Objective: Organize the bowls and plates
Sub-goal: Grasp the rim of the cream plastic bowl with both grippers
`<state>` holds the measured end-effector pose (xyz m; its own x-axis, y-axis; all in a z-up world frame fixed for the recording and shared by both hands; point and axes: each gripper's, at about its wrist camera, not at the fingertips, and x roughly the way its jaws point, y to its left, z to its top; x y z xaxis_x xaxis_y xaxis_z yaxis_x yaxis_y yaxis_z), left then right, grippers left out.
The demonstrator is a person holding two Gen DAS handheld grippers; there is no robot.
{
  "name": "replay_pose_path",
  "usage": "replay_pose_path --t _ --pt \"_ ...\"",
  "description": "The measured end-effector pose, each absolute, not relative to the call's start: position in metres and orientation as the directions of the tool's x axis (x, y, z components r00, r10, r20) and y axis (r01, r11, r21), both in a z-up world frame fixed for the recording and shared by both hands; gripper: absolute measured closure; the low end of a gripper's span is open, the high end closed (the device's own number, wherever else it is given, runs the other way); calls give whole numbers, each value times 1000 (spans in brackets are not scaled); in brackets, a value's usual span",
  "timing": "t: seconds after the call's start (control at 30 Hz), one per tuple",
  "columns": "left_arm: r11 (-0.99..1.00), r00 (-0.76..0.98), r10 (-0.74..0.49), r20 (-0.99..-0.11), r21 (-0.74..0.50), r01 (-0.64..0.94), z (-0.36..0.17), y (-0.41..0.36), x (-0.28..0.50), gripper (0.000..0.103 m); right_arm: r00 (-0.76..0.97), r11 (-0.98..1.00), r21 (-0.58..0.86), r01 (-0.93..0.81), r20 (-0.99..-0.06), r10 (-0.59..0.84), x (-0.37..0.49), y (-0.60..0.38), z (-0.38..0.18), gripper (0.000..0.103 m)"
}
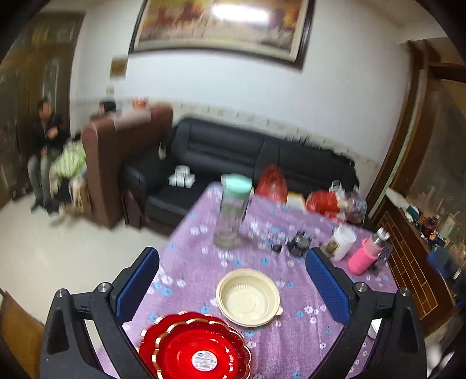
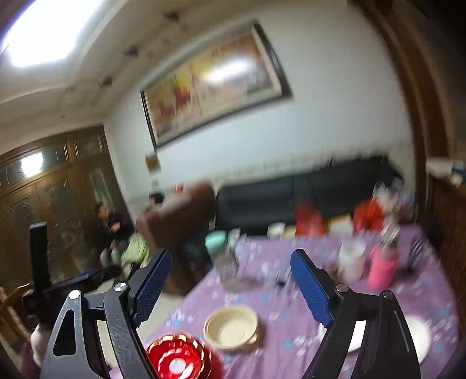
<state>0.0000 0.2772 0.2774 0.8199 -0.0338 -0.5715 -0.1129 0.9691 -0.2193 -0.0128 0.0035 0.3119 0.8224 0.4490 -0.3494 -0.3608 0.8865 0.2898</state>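
Plates first: two red plates (image 1: 193, 348) with gold scalloped rims are stacked at the near edge of the worktop (image 1: 291, 358), and a cream bowl (image 1: 249, 296) sits just behind them, apart from the stack. My left gripper (image 1: 232, 287) has its jaws spread wide with nothing between the blue pads, hanging above the table, touching neither. Same story on the right gripper (image 2: 230, 284): jaws wide, empty, up in the air.

Worktop's got a purple flowery cloth. Further back there's a clear bottle (image 1: 231, 214) with a mint lid, a pink bottle (image 1: 367, 254), a white tub (image 1: 342, 242) and some red bags (image 1: 272, 182). Behind that, a black sofa (image 1: 247, 151), a brown armchair (image 1: 122, 151) and a big framed painting (image 1: 221, 26). Two people sit off to the left.

Right view alone shows a white plate (image 2: 419, 335) behind its right finger, plus the ceiling light (image 2: 43, 32). Everything's pretty blurry.
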Motion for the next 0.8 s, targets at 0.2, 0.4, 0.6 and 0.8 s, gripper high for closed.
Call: replay_pose_path --t 0.2,0.4,0.6,0.8 --pt "941 646 -110 -756 -289 -178 180 289 73 2 716 893 366 -264 -545 435 63 10 201 22" --pt "934 512 -126 -849 -275 -227 108 279 126 3 590 888 405 -218 -671 450 113 26 118 26" --pt "948 406 -144 -902 -243 -205 69 263 162 3 507 873 443 -205 -715 482 144 46 75 26" --pt "961 317 -160 -935 -220 -165 46 254 179 27 457 867 460 -191 -740 493 156 63 56 36"
